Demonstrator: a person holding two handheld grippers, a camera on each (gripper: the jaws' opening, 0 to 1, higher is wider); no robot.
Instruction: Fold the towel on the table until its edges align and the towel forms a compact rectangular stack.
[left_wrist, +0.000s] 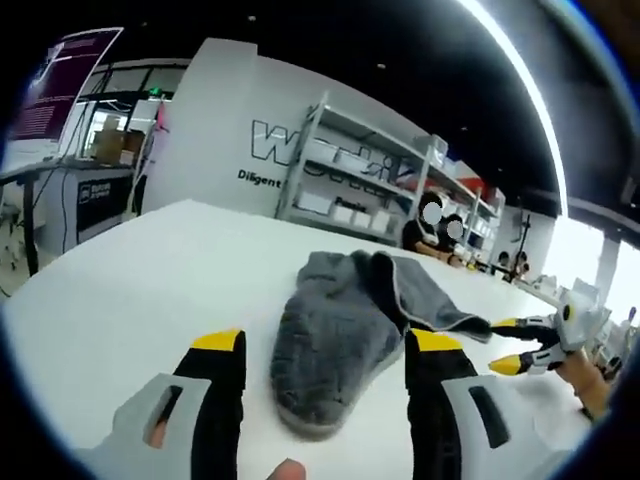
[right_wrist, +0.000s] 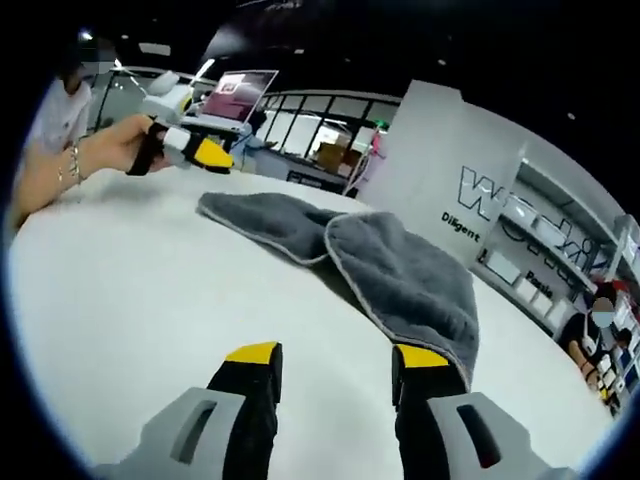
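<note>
1. The grey towel lies crumpled on the white surface, bunched into two uneven lobes with one hemmed corner turned over. No edges align, so by the look of it the folding has hardly begun.
2. In the left gripper view the left gripper hovers low over the surface with its jaws apart and nothing between them; the towel's near rounded end sits just ahead, between the two yellow-tipped jaws.
3. In the right gripper view the right gripper is likewise spread and empty, with the towel ahead and slightly to its right, its near hem close to the right jaw.
4. What seems left is everything: spreading the cloth flat, then bringing edge to edge until a compact rectangle forms.
5. Each gripper appears in the other's view beyond the towel's far end, held in the person's hand.
6. Beyond the surface stand metal shelves with boxes, a lettered white wall and seated people; nothing else lies near the towel to obstruct a grasp.
</note>
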